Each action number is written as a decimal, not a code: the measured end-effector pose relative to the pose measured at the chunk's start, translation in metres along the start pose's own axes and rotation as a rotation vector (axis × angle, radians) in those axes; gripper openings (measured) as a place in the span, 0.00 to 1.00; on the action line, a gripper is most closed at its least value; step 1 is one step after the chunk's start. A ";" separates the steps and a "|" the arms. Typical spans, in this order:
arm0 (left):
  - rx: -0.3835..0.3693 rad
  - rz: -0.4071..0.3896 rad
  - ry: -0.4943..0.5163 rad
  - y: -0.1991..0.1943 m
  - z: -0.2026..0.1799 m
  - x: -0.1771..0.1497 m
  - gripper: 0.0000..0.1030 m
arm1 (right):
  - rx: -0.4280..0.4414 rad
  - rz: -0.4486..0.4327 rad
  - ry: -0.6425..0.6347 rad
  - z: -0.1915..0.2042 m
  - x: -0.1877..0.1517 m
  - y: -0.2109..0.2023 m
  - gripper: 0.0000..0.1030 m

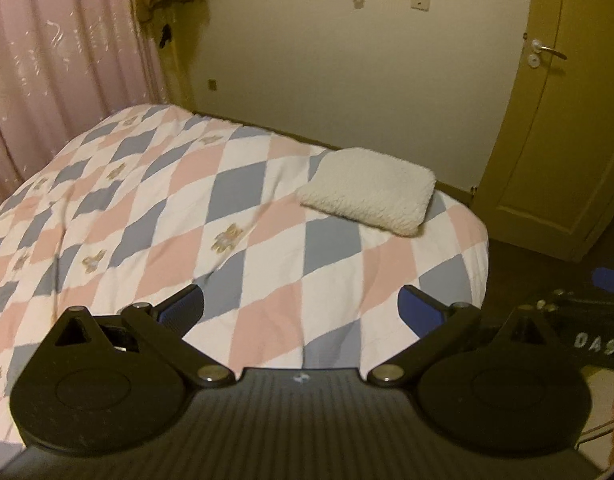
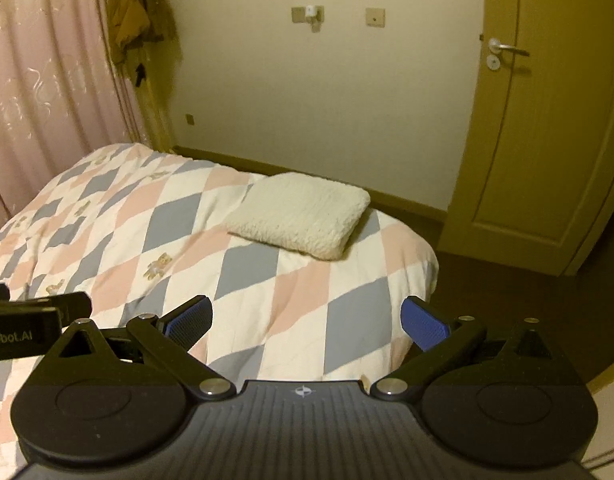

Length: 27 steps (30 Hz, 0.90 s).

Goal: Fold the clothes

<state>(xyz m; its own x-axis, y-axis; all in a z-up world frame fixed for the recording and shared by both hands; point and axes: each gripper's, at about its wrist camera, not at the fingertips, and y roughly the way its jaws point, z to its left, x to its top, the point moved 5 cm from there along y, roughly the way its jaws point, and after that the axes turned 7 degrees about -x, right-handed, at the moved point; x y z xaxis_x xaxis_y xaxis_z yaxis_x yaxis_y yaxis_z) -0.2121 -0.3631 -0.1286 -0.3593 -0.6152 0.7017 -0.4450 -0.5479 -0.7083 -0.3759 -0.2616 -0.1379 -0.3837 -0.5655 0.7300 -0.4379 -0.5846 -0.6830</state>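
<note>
Fleecy cream garment (image 1: 369,190) is seen folded on the bed (image 1: 147,208) (apparently finished), both tongs (image 1: 301,310) (image 2: 307,320) held wide, empty.

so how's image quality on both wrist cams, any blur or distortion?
Left wrist: dim warm light, slight blur on the quilt, door bowed by fisheye. Right wrist: same yellow cast, folded fleece soft, dark corner vignetting. No glare in either.

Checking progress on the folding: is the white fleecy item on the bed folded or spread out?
Folded: the white fleecy item lies as a compact, thick rectangle with rounded edges on the checked bedspread, near the bed's far right corner.
</note>
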 end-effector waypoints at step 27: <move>0.037 0.076 0.030 0.039 -0.032 0.024 0.99 | 0.001 0.134 0.011 -0.023 0.018 0.054 1.00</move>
<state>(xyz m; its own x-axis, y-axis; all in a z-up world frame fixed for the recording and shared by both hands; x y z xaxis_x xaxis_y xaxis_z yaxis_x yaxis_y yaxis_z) -0.2644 -0.3817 -0.1368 -0.4156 -0.6391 0.6472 -0.3853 -0.5208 -0.7618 -0.4254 -0.2902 -0.1613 -0.4478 -0.6318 0.6327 -0.3815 -0.5050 -0.7743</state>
